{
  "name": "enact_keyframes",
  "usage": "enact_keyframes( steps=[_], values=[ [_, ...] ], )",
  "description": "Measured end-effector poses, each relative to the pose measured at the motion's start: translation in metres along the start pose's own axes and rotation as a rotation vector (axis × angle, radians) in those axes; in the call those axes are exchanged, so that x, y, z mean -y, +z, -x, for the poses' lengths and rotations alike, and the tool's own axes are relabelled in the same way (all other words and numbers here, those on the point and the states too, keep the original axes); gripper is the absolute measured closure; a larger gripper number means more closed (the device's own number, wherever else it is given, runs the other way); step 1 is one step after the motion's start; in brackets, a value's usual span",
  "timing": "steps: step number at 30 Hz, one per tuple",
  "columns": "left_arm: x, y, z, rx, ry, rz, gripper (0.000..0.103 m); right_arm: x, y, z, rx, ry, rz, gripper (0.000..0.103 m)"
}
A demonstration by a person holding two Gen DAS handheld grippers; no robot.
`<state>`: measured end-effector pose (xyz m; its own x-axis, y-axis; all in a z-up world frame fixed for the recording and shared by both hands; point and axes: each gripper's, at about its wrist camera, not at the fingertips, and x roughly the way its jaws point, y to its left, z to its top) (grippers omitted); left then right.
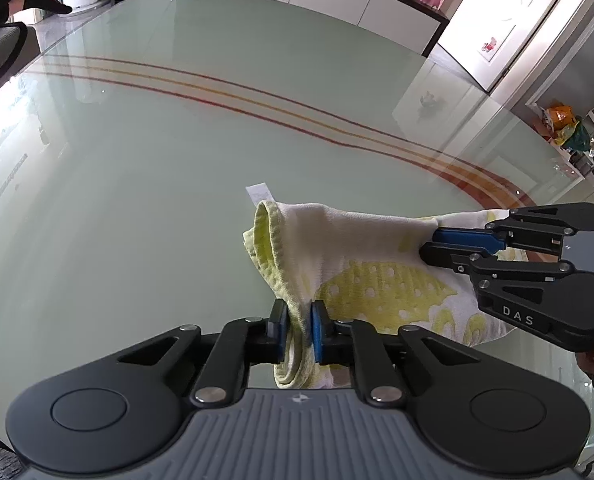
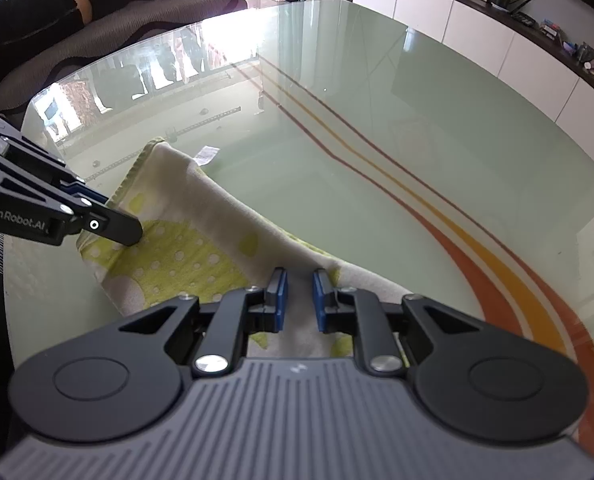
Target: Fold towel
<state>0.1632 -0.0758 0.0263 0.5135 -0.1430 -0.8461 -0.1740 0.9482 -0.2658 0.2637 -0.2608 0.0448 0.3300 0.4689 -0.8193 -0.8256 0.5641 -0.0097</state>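
One towel held between two grippers, low over the glass table

The towel (image 1: 361,264) is stretched left to right — its bunched left end is clamped by the left gripper (image 1: 297,330), its right end by the right gripper (image 1: 433,242); the table (image 1: 157,168) lies just beneath, one white label (image 1: 259,192) at the far corner.

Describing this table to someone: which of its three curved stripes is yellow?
The middle stripe; the ones on either side of it are reddish.
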Motion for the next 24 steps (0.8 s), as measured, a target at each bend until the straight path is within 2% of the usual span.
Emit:
enact_keyframes(
  steps=[6,9,13,17,19,20,22,24],
  values=[
    [0.008,0.004,0.012,0.026,0.004,-0.029,0.094,0.003,0.002,0.019,0.066,0.005,-0.021,0.088],
    [0.013,0.007,0.018,0.037,0.003,-0.042,0.094,0.008,-0.001,0.035,0.095,-0.009,-0.023,0.084],
    [0.03,0.014,0.029,0.062,-0.008,-0.078,0.094,0.018,-0.013,0.051,0.097,-0.054,-0.029,0.08],
    [0.05,0.02,0.036,0.073,-0.019,-0.125,0.094,0.035,-0.04,0.063,0.077,-0.084,-0.09,0.079],
    [0.059,0.022,0.039,0.08,-0.021,-0.147,0.094,0.04,-0.047,0.067,0.083,-0.045,-0.12,0.079],
    [0.063,0.023,0.04,0.082,-0.019,-0.156,0.094,0.041,-0.046,0.067,0.099,0.007,-0.131,0.079],
    [0.064,0.024,0.04,0.081,-0.007,-0.153,0.094,0.038,-0.038,0.057,0.103,0.076,-0.136,0.079],
    [0.061,0.023,0.038,0.075,0.006,-0.138,0.094,0.033,-0.027,0.044,0.089,0.101,-0.124,0.081]
  ],
)
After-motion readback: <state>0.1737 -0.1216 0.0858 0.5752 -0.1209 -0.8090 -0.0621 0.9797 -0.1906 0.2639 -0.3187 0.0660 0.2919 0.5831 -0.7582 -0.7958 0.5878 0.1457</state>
